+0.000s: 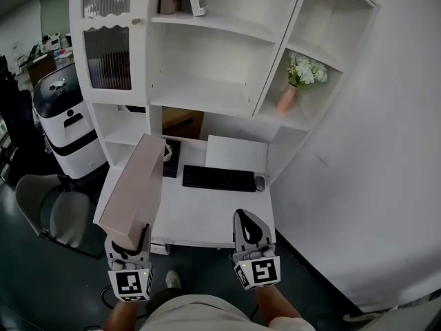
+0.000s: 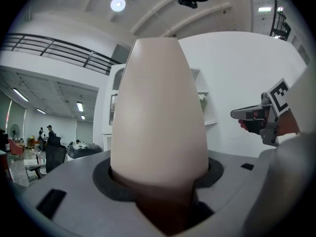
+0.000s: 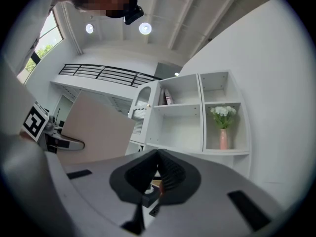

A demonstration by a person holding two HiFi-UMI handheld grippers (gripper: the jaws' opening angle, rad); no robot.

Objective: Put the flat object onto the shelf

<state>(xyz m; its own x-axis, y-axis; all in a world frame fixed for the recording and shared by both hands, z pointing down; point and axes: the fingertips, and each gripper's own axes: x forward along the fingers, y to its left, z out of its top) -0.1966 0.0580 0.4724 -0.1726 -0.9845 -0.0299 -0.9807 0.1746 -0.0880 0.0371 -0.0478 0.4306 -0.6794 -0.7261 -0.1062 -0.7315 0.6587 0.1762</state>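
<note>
One flat box is pinched in the left gripper, slanting up over the desk's left side, not yet on the shelf. The right gripper is alongside, jaws pressed together on nothing, with the keyboard beyond.

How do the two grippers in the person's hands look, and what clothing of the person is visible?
The left gripper and the right gripper have the same design: a grey, tapering body with black pads lining the jaws. At the back of each sits a white cube printed with black square markers. No cables show. The person wears light beige clothing, with no sleeves over the forearms.
</note>
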